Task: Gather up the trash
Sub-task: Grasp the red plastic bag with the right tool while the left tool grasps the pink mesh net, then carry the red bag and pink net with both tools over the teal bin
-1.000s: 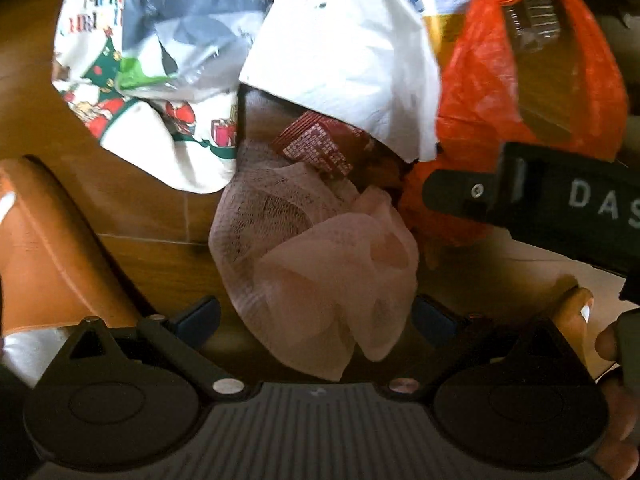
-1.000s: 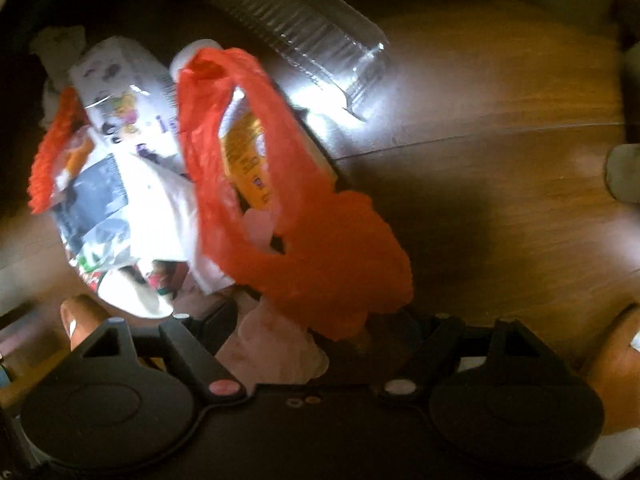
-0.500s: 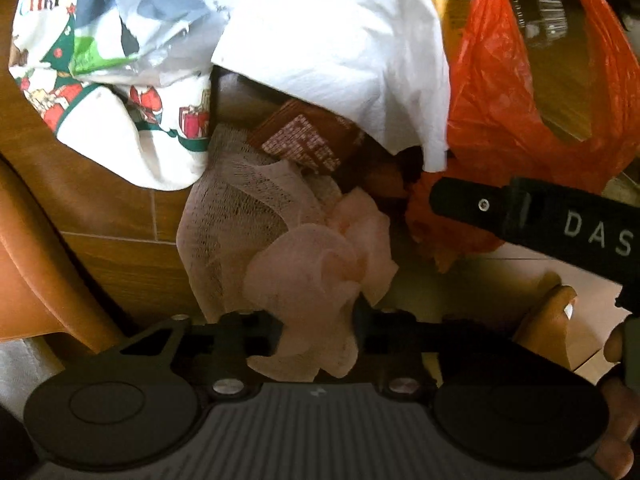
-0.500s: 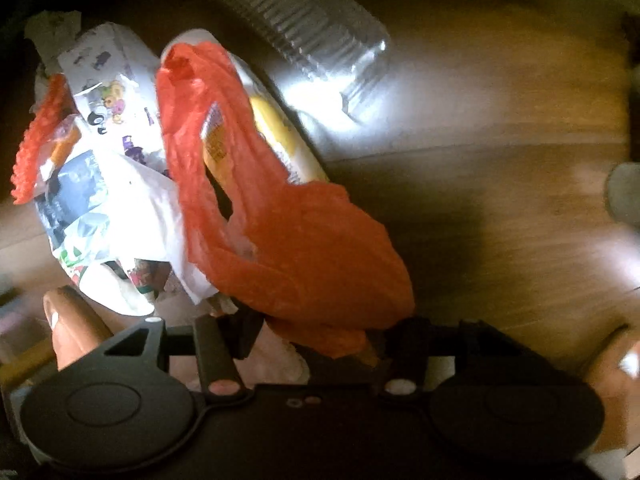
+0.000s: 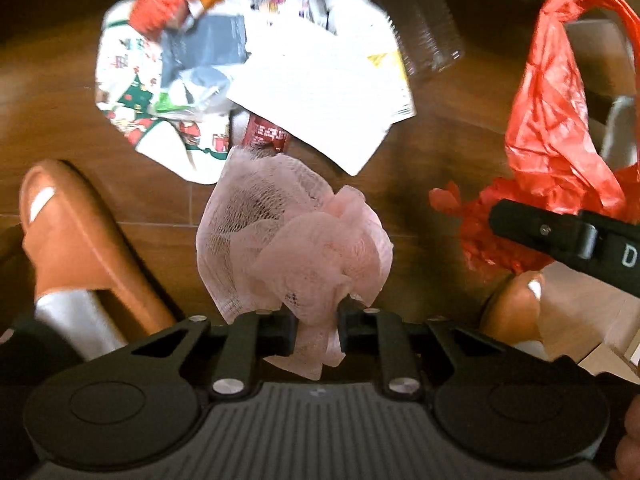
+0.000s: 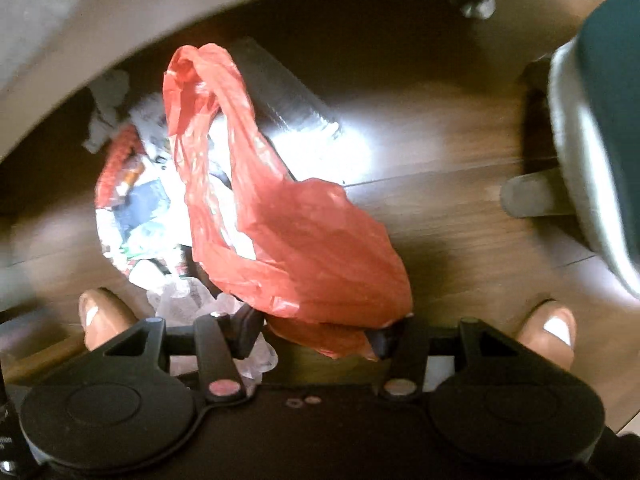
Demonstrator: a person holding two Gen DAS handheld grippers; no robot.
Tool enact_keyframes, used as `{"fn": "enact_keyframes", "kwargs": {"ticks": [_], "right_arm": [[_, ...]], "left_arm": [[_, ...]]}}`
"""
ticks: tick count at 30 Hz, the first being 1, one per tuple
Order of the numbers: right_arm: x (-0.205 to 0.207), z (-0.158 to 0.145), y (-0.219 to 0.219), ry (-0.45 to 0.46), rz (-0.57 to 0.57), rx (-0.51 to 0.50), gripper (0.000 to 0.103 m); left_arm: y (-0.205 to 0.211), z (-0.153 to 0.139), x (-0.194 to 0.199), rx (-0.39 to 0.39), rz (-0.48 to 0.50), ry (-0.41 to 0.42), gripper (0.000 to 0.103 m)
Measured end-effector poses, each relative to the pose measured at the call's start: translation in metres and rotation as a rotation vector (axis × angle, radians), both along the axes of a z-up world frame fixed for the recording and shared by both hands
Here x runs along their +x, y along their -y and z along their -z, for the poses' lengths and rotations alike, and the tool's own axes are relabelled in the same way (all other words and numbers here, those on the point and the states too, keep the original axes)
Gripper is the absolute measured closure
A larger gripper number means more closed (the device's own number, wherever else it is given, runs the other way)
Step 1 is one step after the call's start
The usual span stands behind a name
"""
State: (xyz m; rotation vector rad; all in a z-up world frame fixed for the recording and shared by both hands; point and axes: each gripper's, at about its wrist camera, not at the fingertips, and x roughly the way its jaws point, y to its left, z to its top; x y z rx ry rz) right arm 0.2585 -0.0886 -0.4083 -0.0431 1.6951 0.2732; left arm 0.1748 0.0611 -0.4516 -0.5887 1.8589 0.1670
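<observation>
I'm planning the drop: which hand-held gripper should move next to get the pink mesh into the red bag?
Left: the left hand-held gripper grips the pink mesh; the right hand-held gripper holds the red bag.

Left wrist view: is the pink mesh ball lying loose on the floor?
No, the left gripper has its jaws shut on the pink mesh ball, holding it above the floor.

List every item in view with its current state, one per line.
Left gripper: shut on pink mesh.
Pink mesh: bunched, lifted off the floor.
Right gripper: shut on red bag.
Red bag: hanging, crumpled.
Clear plastic container: lying on the floor.
Trash pile: uncollected.
</observation>
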Motion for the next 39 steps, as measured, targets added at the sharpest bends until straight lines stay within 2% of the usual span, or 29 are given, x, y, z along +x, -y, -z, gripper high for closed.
{"fn": "enact_keyframes", "kwargs": {"ticks": [5, 15, 22, 27, 33, 39], "right_arm": [[-0.01, -0.056, 0.012, 0.091, 0.011, 0.043, 0.051], [-0.037, -0.176, 0.065, 0.307, 0.091, 0.147, 0.051], [-0.05, -0.255, 0.101, 0.464, 0.147, 0.242, 0.051], [-0.045, -0.308, 0.13, 0.579, 0.207, 0.309, 0.051], [-0.027, -0.357, 0.169, 0.686, 0.252, 0.357, 0.051], [-0.016, -0.376, 0.215, 0.75, 0.328, 0.311, 0.051]], "left_arm": [[0.002, -0.052, -0.01, 0.024, -0.027, 0.103, 0.085], [0.006, -0.176, -0.027, 0.059, -0.067, 0.356, 0.085], [0.025, -0.265, -0.028, 0.069, -0.043, 0.569, 0.085], [0.045, -0.319, -0.019, 0.091, -0.006, 0.693, 0.085], [0.078, -0.385, 0.007, 0.082, 0.074, 0.823, 0.085], [0.122, -0.437, 0.044, 0.062, 0.169, 0.924, 0.085]]}}
